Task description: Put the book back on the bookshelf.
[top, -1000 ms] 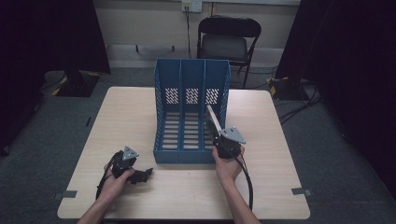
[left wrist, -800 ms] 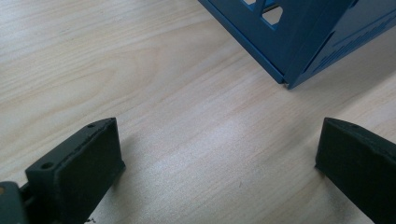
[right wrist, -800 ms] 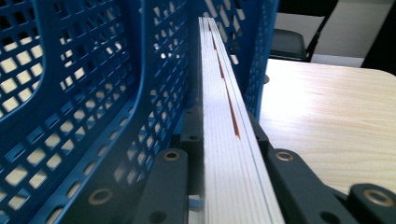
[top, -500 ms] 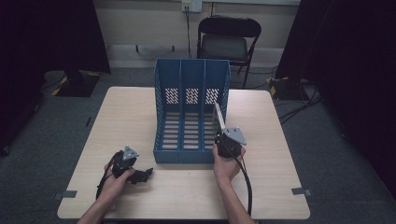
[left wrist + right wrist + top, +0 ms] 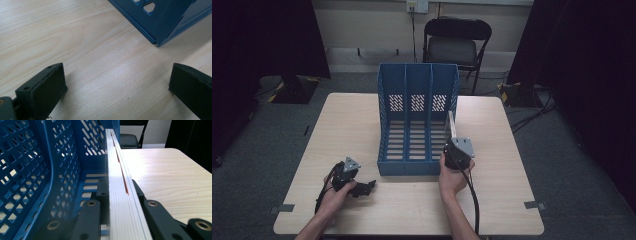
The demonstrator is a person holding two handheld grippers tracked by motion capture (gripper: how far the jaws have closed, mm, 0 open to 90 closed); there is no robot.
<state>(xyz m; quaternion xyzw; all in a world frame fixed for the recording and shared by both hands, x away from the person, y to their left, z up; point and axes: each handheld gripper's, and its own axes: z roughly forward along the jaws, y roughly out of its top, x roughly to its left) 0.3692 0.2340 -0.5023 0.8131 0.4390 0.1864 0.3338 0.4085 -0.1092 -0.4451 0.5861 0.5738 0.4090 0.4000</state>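
One thin book [image 5: 451, 125] is now tipped upright by the clamped right claw [image 5: 452, 142] at the blue rack's [image 5: 418, 120] right compartment; insertion seems near. The left claw [image 5: 364, 187] rests open, lower left.

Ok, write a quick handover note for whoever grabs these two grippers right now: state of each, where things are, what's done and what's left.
Right hand-held gripper: shut on a thin book, held edge-up beside the rack's right-hand slot, at its front end.
Left hand-held gripper: open, holding nothing, low over the table near the rack's front left corner.
Done: book picked up and lined up with the slot.
Left: probably slide the book into the right slot, let go and back out. The high view shows the other slots with nothing in them.
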